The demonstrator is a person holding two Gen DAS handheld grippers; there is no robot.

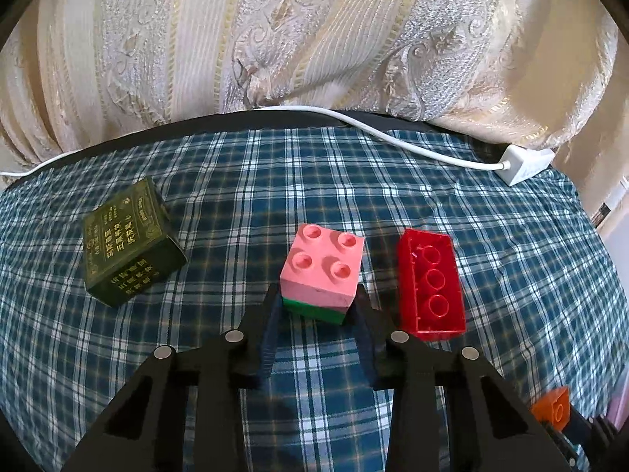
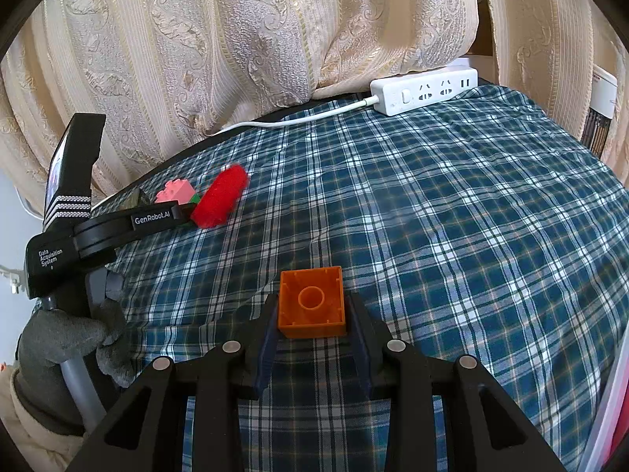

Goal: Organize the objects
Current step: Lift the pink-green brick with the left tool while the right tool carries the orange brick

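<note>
Green brick (image 1: 314, 310) mostly hidden under pink brick (image 1: 322, 269), red brick (image 2: 220, 198) blurred

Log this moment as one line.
left tongs: shut on pink-green block | right tongs: shut on orange block, hollow side up | red brick: upside down beside pink-green block

red brick (image 2: 220, 198) blurred, green box (image 2: 135, 198) mostly hidden

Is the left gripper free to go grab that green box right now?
Probably not yet: the left gripper is shut on the pink block. The green box itself lies unobstructed beside it.
</note>
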